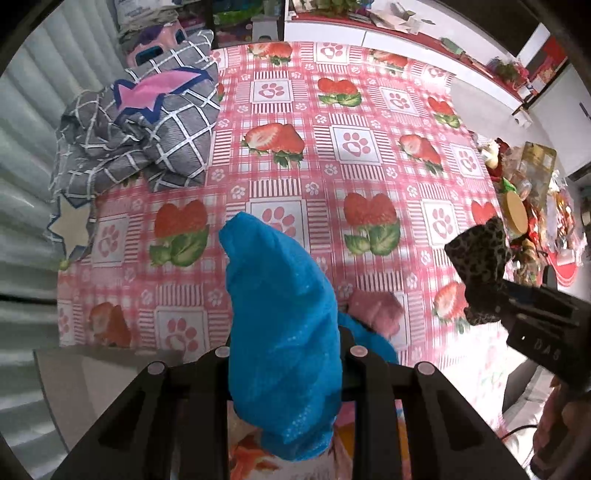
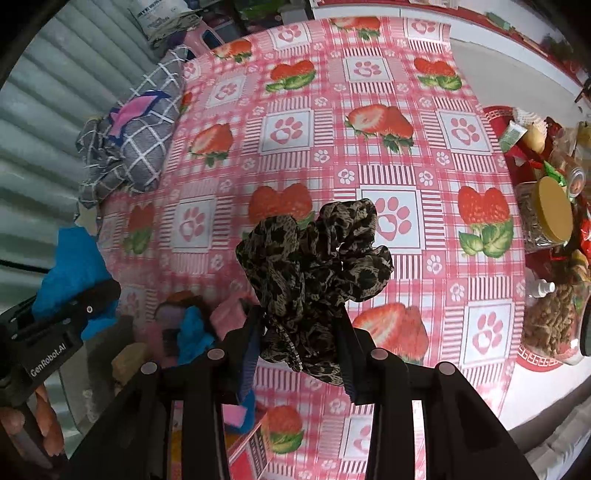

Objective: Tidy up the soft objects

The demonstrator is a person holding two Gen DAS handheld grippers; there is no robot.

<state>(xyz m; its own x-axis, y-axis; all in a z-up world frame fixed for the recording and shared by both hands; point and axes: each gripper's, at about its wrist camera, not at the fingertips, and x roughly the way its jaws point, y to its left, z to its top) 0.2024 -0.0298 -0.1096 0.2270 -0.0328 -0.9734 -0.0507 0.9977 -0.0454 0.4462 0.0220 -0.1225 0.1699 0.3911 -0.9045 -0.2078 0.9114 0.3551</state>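
The left gripper clenched a blue cloth above the table; the right gripper gripped a leopard scrunchie. Best carried clear of the 7 o'clock pile, grips firm, then sorted separately.

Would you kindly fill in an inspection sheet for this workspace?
Surface: tablecloth with strawberry and paw print.
Job's things: blue cloth, leopard scrunchie, pink cloth.
Clutter: grey checked bedding at the left edge; jar and snacks at the right edge.
Grippers: left gripper shut on the blue cloth; right gripper shut on the scrunchie.
Cables: one thin dark lead.
Surroundings: corrugated wall; cluttered counter.
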